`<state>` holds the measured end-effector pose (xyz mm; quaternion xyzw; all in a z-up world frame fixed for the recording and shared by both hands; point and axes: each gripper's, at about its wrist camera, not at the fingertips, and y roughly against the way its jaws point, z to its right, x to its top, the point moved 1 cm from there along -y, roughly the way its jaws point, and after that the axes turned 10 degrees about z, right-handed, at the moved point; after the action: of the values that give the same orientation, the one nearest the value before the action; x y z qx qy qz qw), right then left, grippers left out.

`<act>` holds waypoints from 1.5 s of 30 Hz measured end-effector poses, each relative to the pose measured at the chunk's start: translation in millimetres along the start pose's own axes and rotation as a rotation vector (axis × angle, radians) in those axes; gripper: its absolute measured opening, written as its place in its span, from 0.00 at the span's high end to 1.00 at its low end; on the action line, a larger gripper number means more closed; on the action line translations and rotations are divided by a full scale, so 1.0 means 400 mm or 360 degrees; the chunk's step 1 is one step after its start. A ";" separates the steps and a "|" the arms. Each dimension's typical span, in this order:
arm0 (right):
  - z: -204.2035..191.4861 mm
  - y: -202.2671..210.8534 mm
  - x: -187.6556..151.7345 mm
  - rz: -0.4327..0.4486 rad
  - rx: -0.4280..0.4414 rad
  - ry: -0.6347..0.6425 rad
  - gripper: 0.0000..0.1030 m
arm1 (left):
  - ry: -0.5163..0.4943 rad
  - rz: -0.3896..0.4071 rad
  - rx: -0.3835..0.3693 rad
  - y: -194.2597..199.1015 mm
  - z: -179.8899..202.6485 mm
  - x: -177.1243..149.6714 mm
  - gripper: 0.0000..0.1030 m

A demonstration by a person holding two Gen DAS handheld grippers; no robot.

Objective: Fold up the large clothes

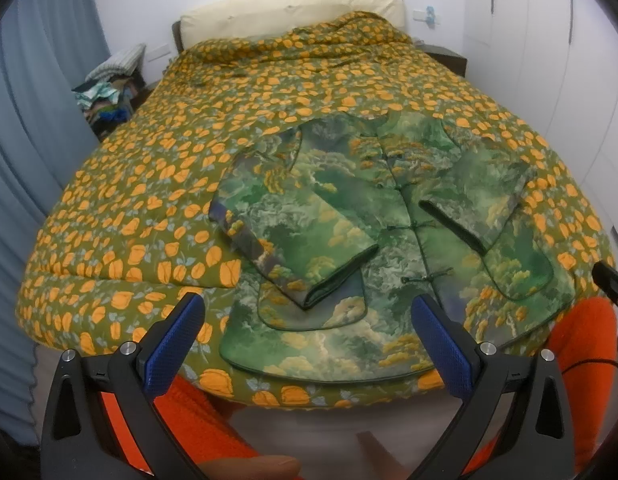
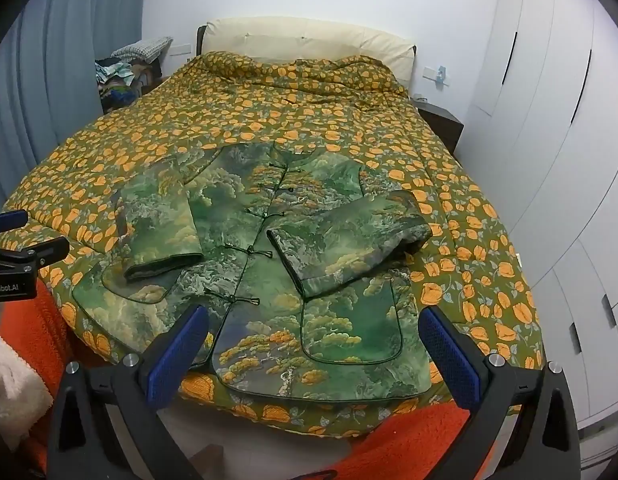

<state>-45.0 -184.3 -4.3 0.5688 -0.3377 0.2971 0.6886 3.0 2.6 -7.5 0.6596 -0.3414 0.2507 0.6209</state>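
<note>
A green padded jacket (image 1: pixel 393 280) with a tree print and knot buttons lies face up at the near end of the bed; it also shows in the right wrist view (image 2: pixel 269 280). Both sleeves are folded in over the front: the left sleeve (image 1: pixel 293 232) (image 2: pixel 157 220) and the right sleeve (image 1: pixel 481 200) (image 2: pixel 349 240). My left gripper (image 1: pixel 307 320) is open and empty, held just before the jacket's hem. My right gripper (image 2: pixel 313 332) is open and empty over the hem; its body shows at the right edge of the left wrist view.
The bed is covered by an olive quilt with orange flowers (image 1: pixel 189 152) (image 2: pixel 469 240). A cream headboard (image 2: pixel 309 40) stands at the far end. A pile of clothes (image 1: pixel 109 92) lies at the far left, a dark nightstand (image 2: pixel 441 124) and white wardrobes (image 2: pixel 549 140) at the right. Orange fleece (image 2: pixel 409 440) is close below.
</note>
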 end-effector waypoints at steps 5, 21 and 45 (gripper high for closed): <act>0.002 -0.002 -0.002 -0.0010 0.0003 0.0002 0.00 | -0.0015 -0.0007 -0.0004 0.002 0.007 -0.002 0.00; 0.003 0.000 -0.004 -0.0011 0.0004 0.0002 0.00 | -0.0021 -0.0004 -0.0002 0.007 0.007 -0.007 0.00; -0.001 0.000 -0.011 -0.0019 0.0003 0.0004 0.00 | -0.0023 -0.0008 0.0002 0.007 0.007 -0.006 0.00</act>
<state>-47.6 -184.1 -7.8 0.5711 -0.3332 0.2941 0.6902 -0.8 0.3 -7.9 0.6626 -0.3443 0.2445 0.6186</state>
